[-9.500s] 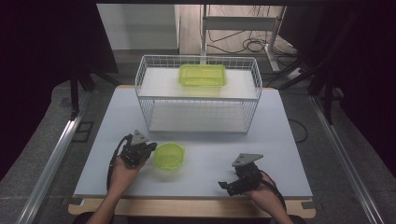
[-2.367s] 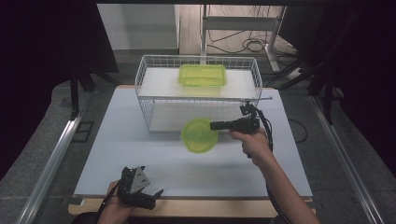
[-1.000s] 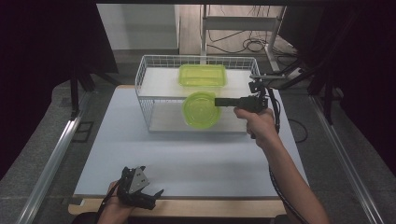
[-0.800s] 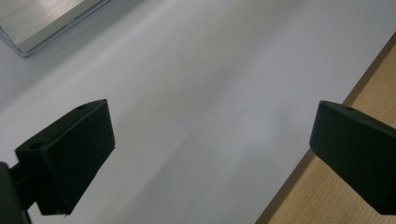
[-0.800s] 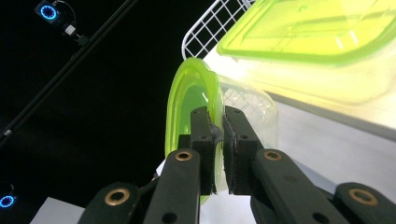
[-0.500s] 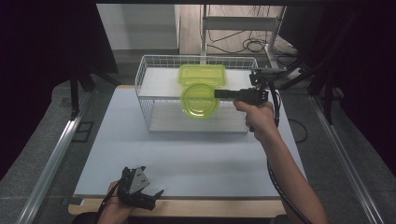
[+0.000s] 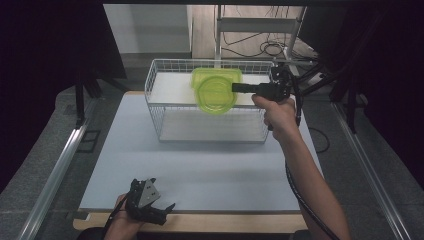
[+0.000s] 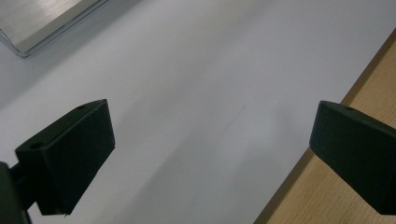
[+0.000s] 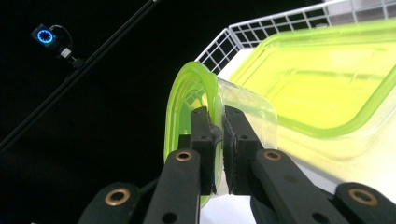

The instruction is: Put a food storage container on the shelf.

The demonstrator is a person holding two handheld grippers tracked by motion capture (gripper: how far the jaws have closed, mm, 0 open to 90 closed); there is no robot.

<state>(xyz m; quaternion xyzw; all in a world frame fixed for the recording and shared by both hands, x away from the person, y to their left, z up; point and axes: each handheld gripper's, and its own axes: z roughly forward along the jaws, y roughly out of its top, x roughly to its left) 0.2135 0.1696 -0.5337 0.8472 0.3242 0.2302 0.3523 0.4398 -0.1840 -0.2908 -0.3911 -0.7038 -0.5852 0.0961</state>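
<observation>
Round green container held over the wire basket

The right claw (image 9: 218,140) is clamped on the rim of a round green container (image 7: 215,93), holding it on edge above the wire basket (image 7: 165,125), just in front of the rectangular green-lidded box (image 9: 327,79) inside. The left claw (image 8: 210,154) rests with jaws wide apart and nothing between them, at the near edge of the desk (image 7: 210,170).
</observation>
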